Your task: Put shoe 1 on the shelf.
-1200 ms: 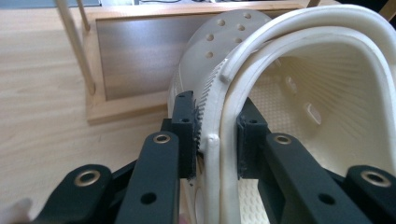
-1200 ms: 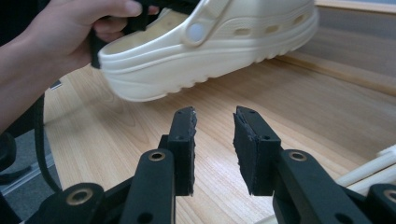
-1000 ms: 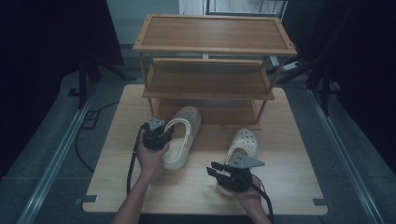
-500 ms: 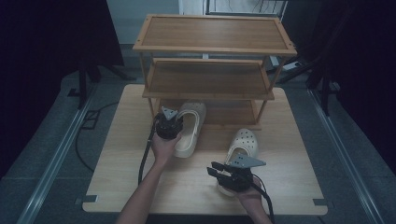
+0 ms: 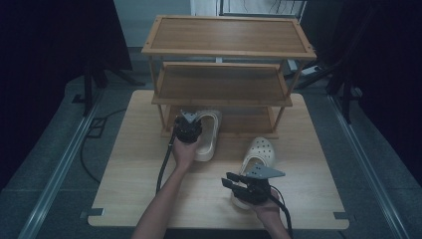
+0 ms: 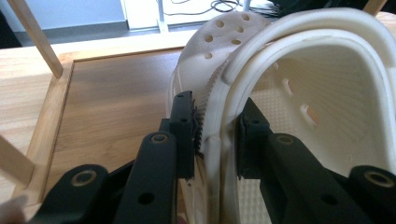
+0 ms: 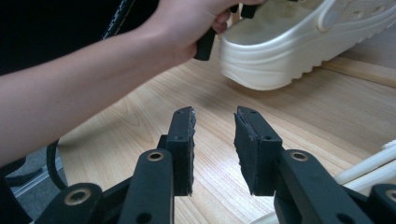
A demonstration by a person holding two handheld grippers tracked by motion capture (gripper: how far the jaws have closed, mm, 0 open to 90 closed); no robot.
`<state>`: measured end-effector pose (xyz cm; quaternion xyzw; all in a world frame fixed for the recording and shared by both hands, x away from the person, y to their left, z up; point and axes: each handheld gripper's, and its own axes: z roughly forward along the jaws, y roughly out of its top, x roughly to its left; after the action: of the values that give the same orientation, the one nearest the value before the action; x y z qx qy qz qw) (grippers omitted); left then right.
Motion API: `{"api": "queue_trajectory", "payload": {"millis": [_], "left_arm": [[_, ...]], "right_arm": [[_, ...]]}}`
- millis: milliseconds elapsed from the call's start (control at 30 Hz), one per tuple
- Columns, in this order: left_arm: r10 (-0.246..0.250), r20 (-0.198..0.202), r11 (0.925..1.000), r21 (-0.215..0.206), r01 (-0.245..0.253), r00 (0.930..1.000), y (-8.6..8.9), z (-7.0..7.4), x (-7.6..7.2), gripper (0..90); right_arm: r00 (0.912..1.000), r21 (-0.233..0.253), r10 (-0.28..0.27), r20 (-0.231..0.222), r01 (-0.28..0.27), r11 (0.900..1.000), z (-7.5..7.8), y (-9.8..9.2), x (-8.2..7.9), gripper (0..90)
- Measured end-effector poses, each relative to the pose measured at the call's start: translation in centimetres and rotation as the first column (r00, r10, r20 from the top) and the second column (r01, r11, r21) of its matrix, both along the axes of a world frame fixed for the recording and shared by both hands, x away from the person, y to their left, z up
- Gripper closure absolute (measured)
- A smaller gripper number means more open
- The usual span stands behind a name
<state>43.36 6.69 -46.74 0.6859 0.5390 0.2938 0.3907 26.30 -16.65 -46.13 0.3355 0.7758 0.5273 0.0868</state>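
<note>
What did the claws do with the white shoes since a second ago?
The left claw, shut on the side wall of a cream foam clog, carried it forward across the table, so its toe now reaches into the bottom shelf of the wooden rack. The right claw and the second cream clog stayed put.

Left gripper (image 6: 215, 140) jaws clamp cream clog (image 6: 289, 93) side wall at heel opening, above wooden shelf (image 6: 112, 98).

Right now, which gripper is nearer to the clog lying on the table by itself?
Right. The right gripper sits beside that clog's heel, jaws empty. The left gripper grips the other clog at the rack.
</note>
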Motion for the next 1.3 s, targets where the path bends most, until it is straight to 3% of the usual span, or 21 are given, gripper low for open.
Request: {"api": "queue_trajectory", "payload": {"millis": [167, 367, 467, 533, 567, 600, 767, 867, 1133, 1300], "left_arm": [[0.014, -0.005, 0.9996, 0.025, -0.014, 0.9999, -0.9, -0.8, 1.0, 73.3], [0.061, -0.002, 0.9982, 0.002, -0.061, 0.9982, -1.4, -1.6, 1.9, 73.3], [0.050, 0.002, 0.9987, 0.009, -0.050, 0.9987, -1.5, -1.6, 1.9, 72.8], [0.037, 0.007, 0.9993, -0.010, -0.037, 0.9993, -1.4, -1.6, 1.8, 70.7], [0.030, 0.011, 0.9993, -0.024, -0.030, 0.9995, -1.2, -1.5, 1.6, 68.2], [0.028, 0.017, 0.9991, -0.033, -0.027, 0.9995, -1.2, -1.3, 1.4, 59.2], [-0.020, 0.044, 0.9981, -0.058, 0.023, 0.9988, -1.1, -0.4, 0.1, 46.2], [-0.039, 0.043, 0.9979, -0.051, 0.041, 0.9983, -1.0, 0.1, -0.6, 40.7], [-0.099, 0.052, 0.9923, -0.069, 0.103, 0.9937, -0.6, 1.0, -3.6, 42.3], [-0.137, 0.064, 0.9872, -0.074, 0.141, 0.9885, 0.0, 1.3, -6.2, 57.5]], "right_arm": [[1.0000, 0.011, -0.007, 0.000, 0.007, 1.000, 0.1, -0.3, 0.1, 68.1], [0.9999, 0.006, -0.007, -0.008, 0.007, 1.000, 0.0, -0.4, 0.3, 68.0], [1.0000, 0.005, -0.005, -0.009, 0.005, 1.000, 0.0, -0.3, 0.3, 68.0], [1.0000, 0.007, -0.005, -0.006, 0.005, 1.000, 0.0, -0.3, 0.3, 68.0], [1.0000, 0.009, -0.007, -0.005, 0.007, 1.000, 0.0, -0.3, 0.3, 68.0], [1.0000, 0.010, -0.007, -0.004, 0.007, 1.000, 0.1, -0.3, 0.3, 68.0], [1.0000, 0.003, -0.004, -0.005, 0.004, 1.000, 0.0, -0.1, 0.2, 67.5], [1.0000, -0.001, -0.001, -0.003, 0.001, 1.000, 0.0, -0.1, 0.2, 67.4], [1.0000, -0.003, -0.004, -0.003, 0.004, 1.000, 0.0, -0.1, 0.2, 67.2], [1.0000, -0.001, -0.006, 0.000, 0.006, 1.000, 0.1, -0.2, 0.1, 67.2]]}}
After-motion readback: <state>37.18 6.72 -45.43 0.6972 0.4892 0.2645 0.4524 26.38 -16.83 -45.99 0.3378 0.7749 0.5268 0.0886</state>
